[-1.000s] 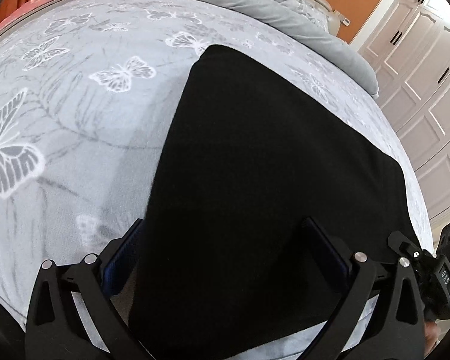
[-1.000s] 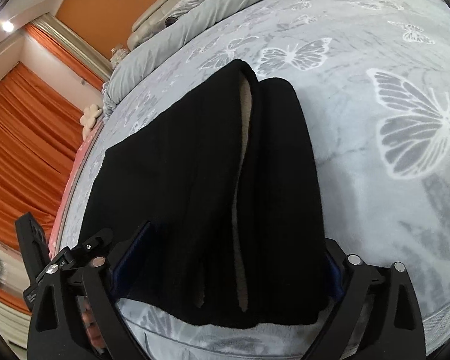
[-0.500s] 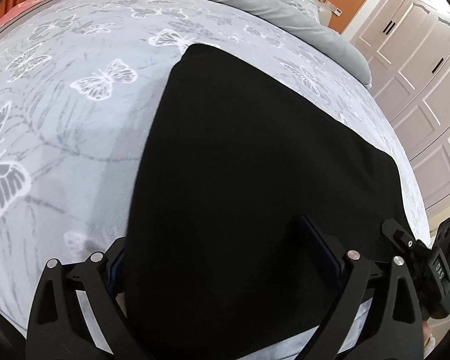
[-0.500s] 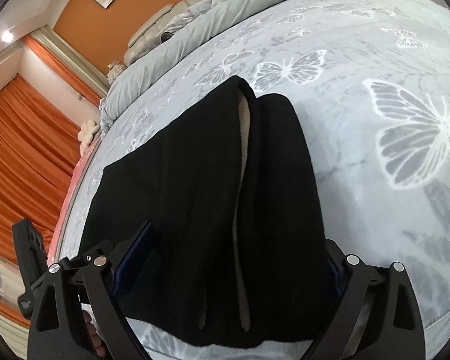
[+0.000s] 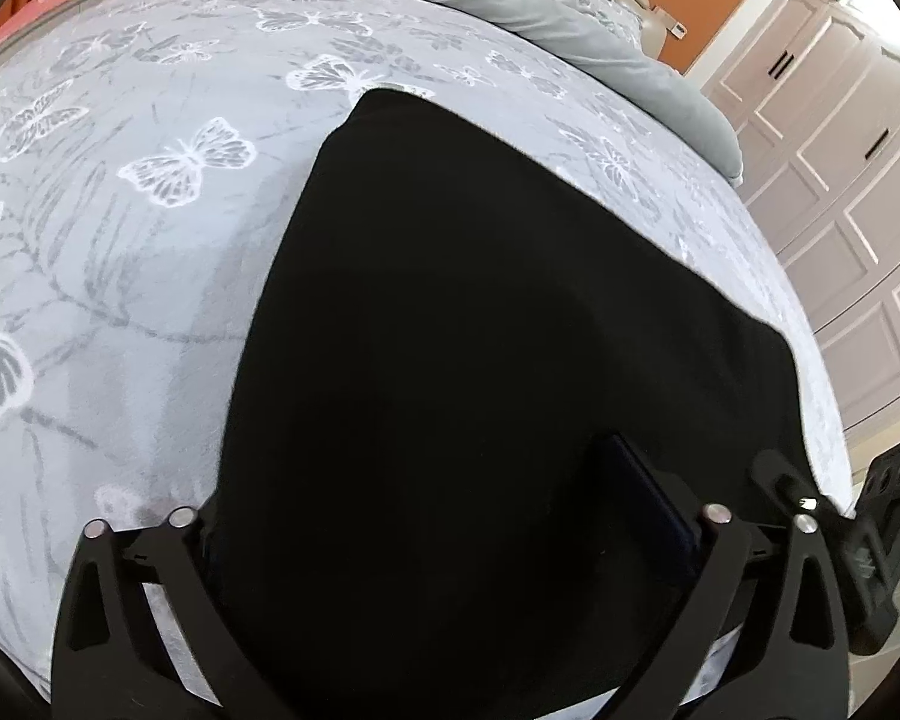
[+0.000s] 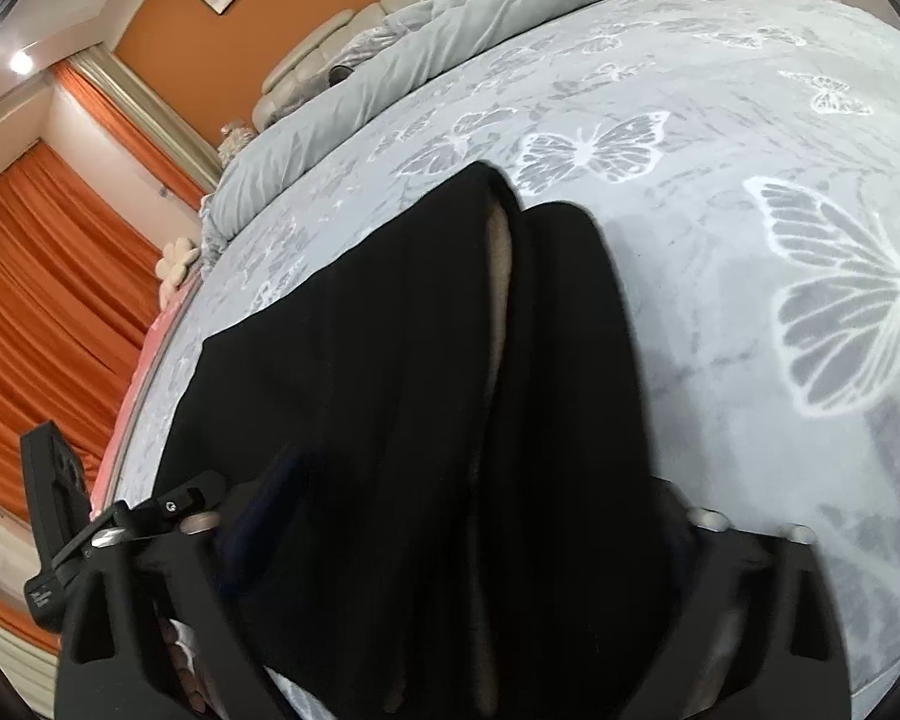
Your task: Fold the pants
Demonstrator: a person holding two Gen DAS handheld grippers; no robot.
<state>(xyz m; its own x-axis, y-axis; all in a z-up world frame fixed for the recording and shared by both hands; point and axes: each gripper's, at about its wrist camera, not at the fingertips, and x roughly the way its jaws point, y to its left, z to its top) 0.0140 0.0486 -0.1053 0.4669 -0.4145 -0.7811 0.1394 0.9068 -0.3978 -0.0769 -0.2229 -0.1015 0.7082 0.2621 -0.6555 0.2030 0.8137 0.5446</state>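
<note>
Black pants (image 5: 480,360), flat on the butterfly bedspread (image 5: 120,252); my left gripper (image 5: 450,516) and right gripper (image 6: 450,516) both spread wide astride their near hem, pre-grasp; next, I judge: clamp, fold away.

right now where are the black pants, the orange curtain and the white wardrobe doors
black pants (image 5: 480,360): left wrist view, middle of the flat black cloth.
orange curtain (image 6: 48,312): right wrist view, on its pleated folds at left.
white wardrobe doors (image 5: 858,168): left wrist view, a panelled door at upper right.
</note>
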